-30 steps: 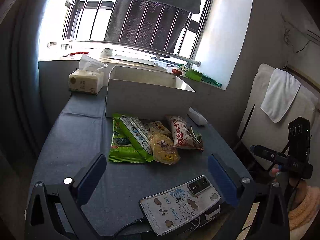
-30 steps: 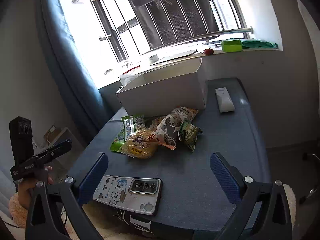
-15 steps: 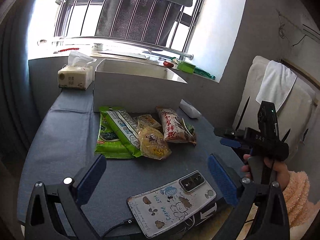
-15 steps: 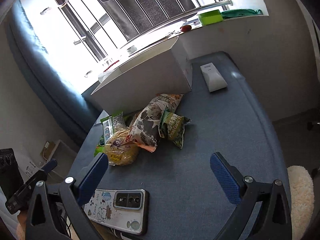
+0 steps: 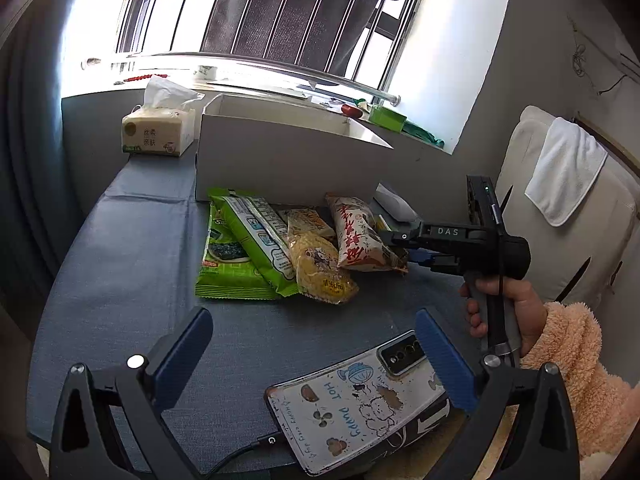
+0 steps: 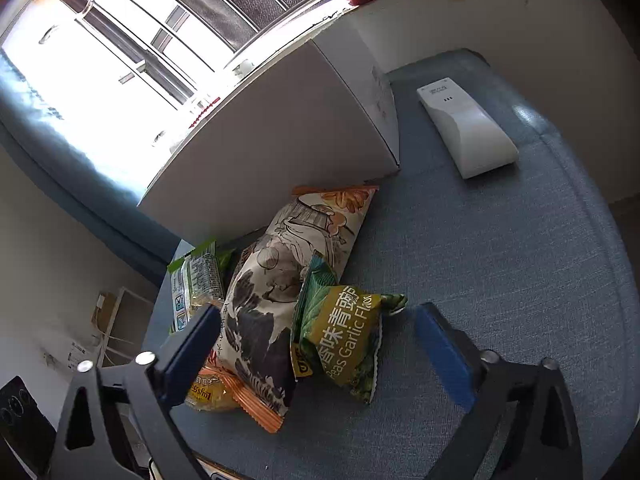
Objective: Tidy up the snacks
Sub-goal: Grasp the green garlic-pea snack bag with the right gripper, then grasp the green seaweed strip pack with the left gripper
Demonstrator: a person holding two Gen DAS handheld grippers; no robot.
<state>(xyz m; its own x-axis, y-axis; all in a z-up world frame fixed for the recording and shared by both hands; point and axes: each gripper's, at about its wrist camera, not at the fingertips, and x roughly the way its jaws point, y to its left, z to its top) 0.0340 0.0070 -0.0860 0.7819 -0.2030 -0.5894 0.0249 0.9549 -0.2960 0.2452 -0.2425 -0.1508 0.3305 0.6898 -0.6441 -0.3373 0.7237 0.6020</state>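
While the white box (image 5: 292, 160) at the back of the counter (image 5: 120, 264) awaits filling, all snack packets (image 5: 280, 248) lie piled before it; the right hand-held gripper (image 6: 320, 344), jaws wide, straddles the green pea packet (image 6: 344, 340); the left hand-held gripper (image 5: 316, 344) hangs wide and empty.

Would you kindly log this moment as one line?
right hand-held gripper: open, straddling garlic peas packet | left hand-held gripper: open, idle | white box: behind snacks
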